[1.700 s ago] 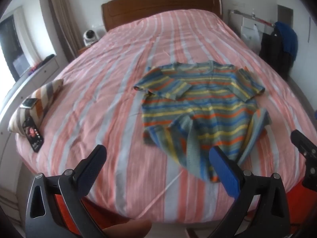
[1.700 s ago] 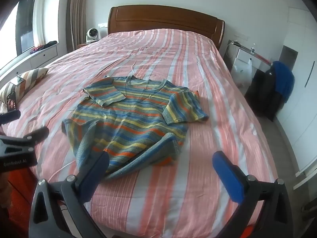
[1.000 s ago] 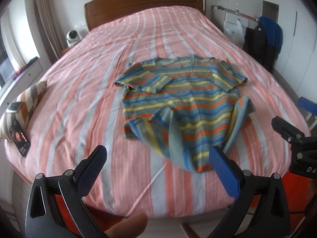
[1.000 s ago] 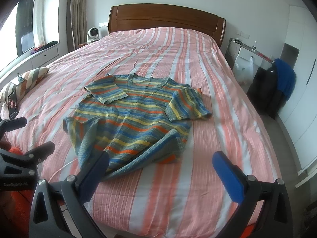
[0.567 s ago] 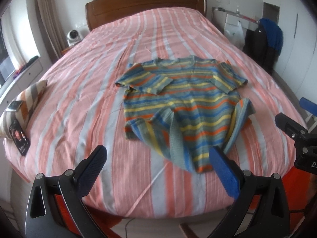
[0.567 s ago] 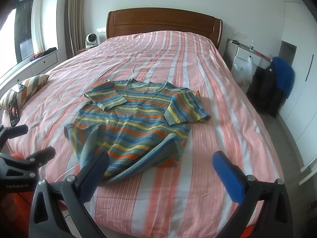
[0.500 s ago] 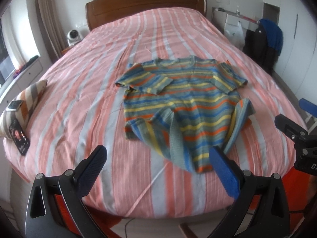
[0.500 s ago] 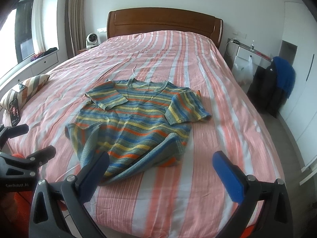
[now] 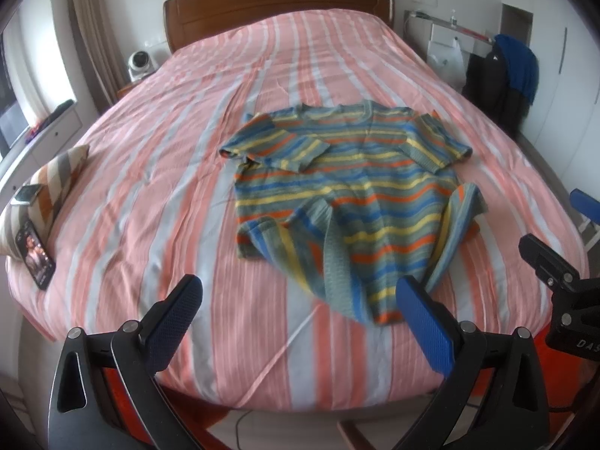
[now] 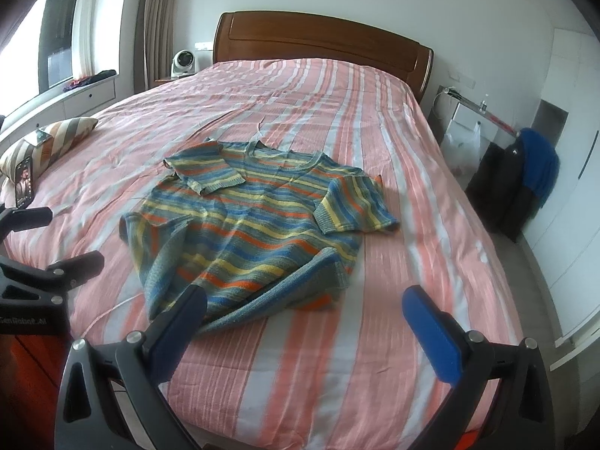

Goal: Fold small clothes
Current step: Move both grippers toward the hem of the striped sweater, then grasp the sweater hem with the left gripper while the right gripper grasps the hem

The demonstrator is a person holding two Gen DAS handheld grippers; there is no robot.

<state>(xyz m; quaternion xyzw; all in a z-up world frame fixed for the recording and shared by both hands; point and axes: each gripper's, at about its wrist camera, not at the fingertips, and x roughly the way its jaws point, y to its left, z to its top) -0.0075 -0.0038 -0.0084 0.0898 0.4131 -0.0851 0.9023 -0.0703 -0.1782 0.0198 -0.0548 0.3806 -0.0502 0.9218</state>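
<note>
A small knit T-shirt (image 9: 348, 187) (image 10: 258, 225) with blue, yellow and orange stripes lies on the pink striped bed (image 9: 157, 172) (image 10: 412, 172), neck toward the headboard. One sleeve is folded onto the chest, and both lower corners are turned up and rumpled. My left gripper (image 9: 300, 303) hangs open over the foot of the bed, just short of the hem. My right gripper (image 10: 303, 311) is open too, near the hem's right corner. Neither touches the shirt. Each gripper shows at the edge of the other's view.
A striped cushion (image 9: 45, 183) with two phones on and against it sits at the bed's left edge. The wooden headboard (image 10: 322, 45) closes off the far end. A chair with dark and blue clothes (image 10: 521, 183) stands right of the bed, beside a white nightstand.
Both views have shifted slightly while the grippers hover at the foot of the bed. The shirt has not moved, and both grippers have stayed open.
</note>
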